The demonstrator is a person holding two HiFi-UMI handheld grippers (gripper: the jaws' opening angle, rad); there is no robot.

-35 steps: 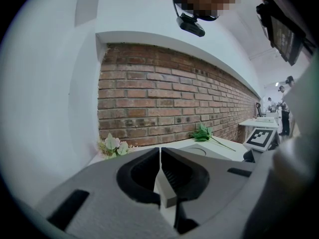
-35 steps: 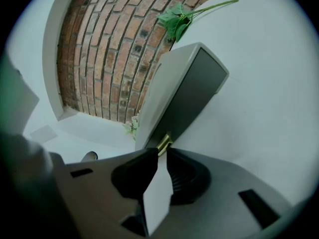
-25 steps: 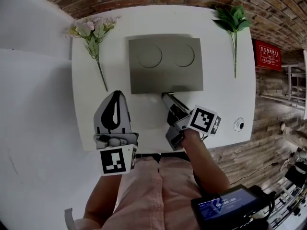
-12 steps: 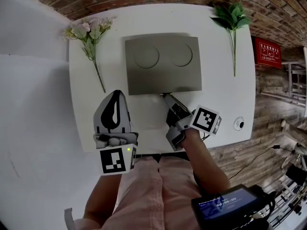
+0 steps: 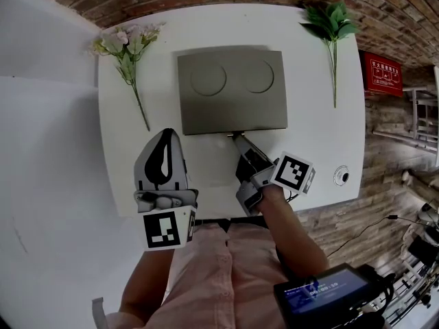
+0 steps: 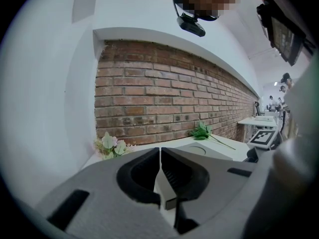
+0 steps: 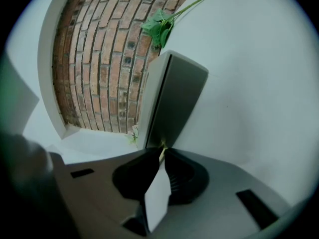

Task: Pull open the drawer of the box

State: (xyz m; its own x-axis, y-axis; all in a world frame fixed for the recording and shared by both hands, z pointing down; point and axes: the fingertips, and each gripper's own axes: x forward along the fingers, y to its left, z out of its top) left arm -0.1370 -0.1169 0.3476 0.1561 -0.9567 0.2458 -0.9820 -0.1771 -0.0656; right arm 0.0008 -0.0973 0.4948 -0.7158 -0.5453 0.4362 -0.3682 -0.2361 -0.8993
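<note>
Head view, clock directions taken from the box.

1. Box: grey, flat, two round recesses in its top. It sits on the white table nearer the far edge. Its near face looks flush, with the drawer in.
2. Right gripper: reaches in from 5 o'clock, with its tips at the box's 6 o'clock edge. Its jaws are closing to a narrow gap, and a small pale pull tab sits pinched between the tips.
3. Left gripper: at 7 o'clock, apart from the box, over the near part of the table. The jaws are together with nothing between them.
4. Surroundings: pink flower sprig at 10 o'clock, green leaf sprig at 2 o'clock, and a small round white fitting at 4 o'clock near the table edge. All lie apart from the box.
5. The table between the box's near face and the person is bare except for the two grippers.
</note>
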